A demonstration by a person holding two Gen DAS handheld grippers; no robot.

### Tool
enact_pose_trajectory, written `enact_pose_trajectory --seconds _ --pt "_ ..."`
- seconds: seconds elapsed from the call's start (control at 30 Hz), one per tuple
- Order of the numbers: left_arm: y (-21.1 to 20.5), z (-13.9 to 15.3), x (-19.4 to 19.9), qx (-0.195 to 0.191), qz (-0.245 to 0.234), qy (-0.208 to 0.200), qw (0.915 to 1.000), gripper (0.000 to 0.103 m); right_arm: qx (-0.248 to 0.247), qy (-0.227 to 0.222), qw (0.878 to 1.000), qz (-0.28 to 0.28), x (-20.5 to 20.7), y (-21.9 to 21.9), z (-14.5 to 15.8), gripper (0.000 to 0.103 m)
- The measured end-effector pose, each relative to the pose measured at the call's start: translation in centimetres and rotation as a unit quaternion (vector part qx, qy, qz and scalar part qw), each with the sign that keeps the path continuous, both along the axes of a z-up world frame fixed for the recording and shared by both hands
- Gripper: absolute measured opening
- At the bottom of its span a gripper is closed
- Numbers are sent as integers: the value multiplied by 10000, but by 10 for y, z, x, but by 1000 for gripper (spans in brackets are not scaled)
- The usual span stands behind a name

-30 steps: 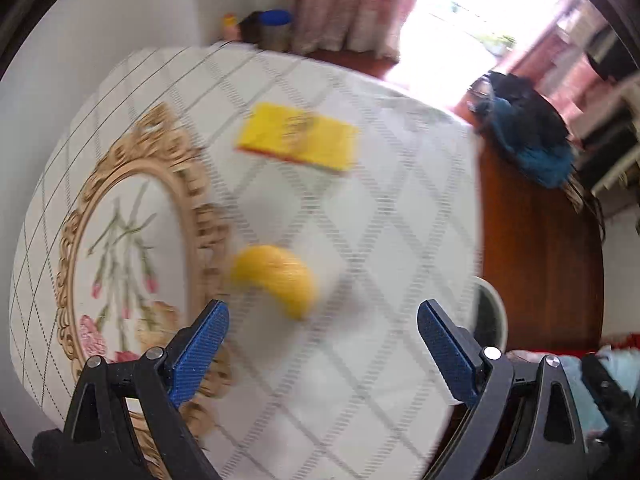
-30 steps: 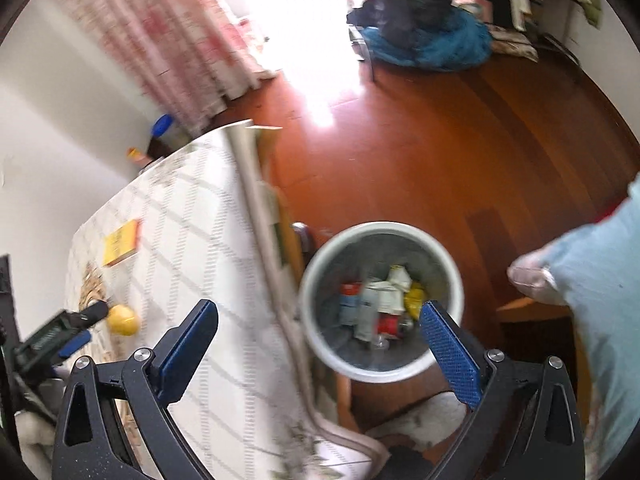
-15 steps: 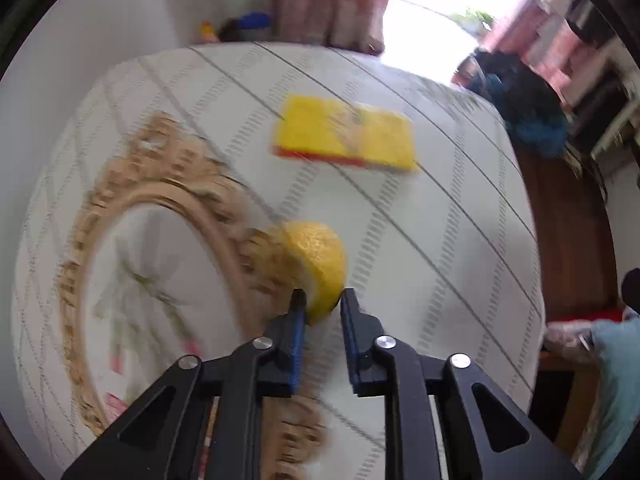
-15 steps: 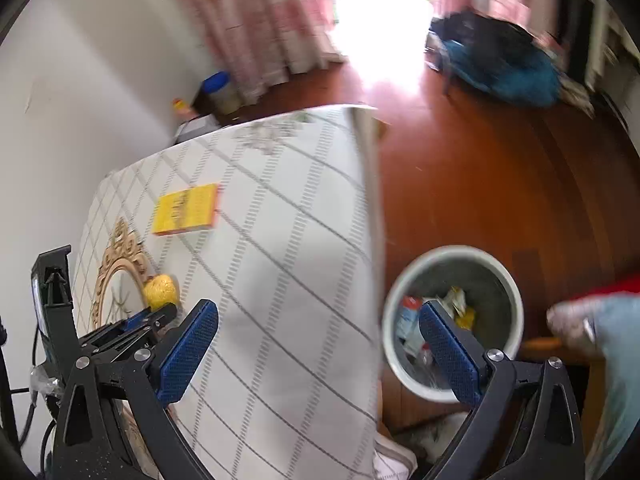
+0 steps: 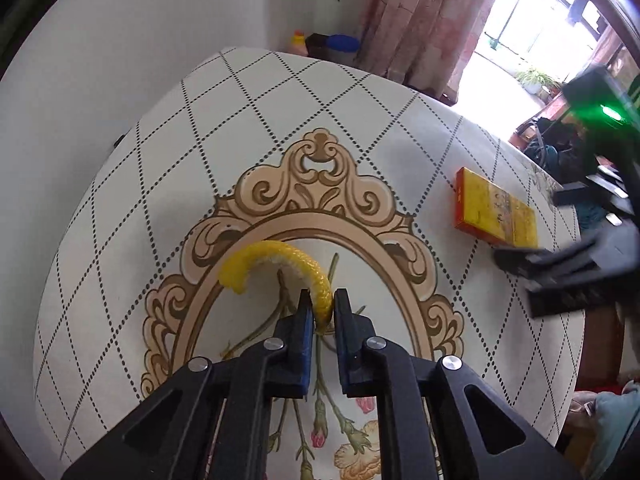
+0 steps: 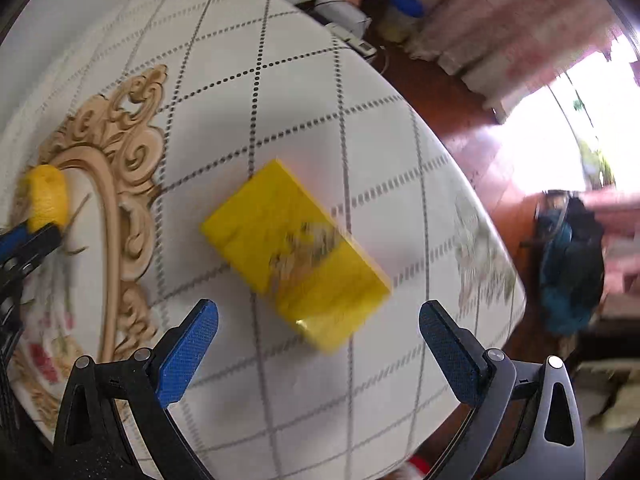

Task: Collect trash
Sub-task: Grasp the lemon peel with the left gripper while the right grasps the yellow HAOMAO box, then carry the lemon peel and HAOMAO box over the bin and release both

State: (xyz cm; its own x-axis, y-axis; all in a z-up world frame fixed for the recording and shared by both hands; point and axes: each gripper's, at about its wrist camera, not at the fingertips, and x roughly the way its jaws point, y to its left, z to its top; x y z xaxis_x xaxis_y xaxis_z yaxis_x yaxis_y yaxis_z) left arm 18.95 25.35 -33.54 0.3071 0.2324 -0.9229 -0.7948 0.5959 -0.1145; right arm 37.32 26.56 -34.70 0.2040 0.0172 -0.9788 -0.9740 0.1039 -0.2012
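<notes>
My left gripper (image 5: 320,308) is shut on one end of a curved yellow peel (image 5: 276,264) and holds it above the patterned tablecloth (image 5: 224,128). The peel also shows at the left edge of the right wrist view (image 6: 46,198). A flat yellow box (image 6: 296,256) lies on the cloth, just ahead of my right gripper (image 6: 318,326), which is open and empty above it. In the left wrist view the box (image 5: 496,212) lies at the right, with the right gripper (image 5: 560,268) beside it.
The table edge (image 6: 492,248) drops to a brown wooden floor. A blue bag (image 6: 572,264) sits on the floor at the right. Bottles and a blue-lidded jar (image 5: 340,42) stand by the pink curtain (image 5: 424,20) behind the table.
My left gripper closed on the yellow peel and lifted it off the cloth. My right gripper swung from over the trash bin to above the yellow box.
</notes>
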Motion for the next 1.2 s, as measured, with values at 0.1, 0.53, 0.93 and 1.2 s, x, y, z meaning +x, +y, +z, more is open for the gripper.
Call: enact_pose_trajectory --seconds 0.1,0.53,0.93,1.2 --pt "1 -1 9 11 -46 -10 10000 7 -99 169 9997 171 5 16 -10 101" --pt "1 -1 12 -15 -111 -45 9999 6 615 1536 9415 -2937 38 -70 -4 71" --pt "-73 59 19 349 -879 -291 9951 6 1917 1314 8902 -3919 24 -218 50 65" --pt "-134 121 53 501 -1511 -748 9844 6 2694 1066 8603 -4195 29 -273 111 63"
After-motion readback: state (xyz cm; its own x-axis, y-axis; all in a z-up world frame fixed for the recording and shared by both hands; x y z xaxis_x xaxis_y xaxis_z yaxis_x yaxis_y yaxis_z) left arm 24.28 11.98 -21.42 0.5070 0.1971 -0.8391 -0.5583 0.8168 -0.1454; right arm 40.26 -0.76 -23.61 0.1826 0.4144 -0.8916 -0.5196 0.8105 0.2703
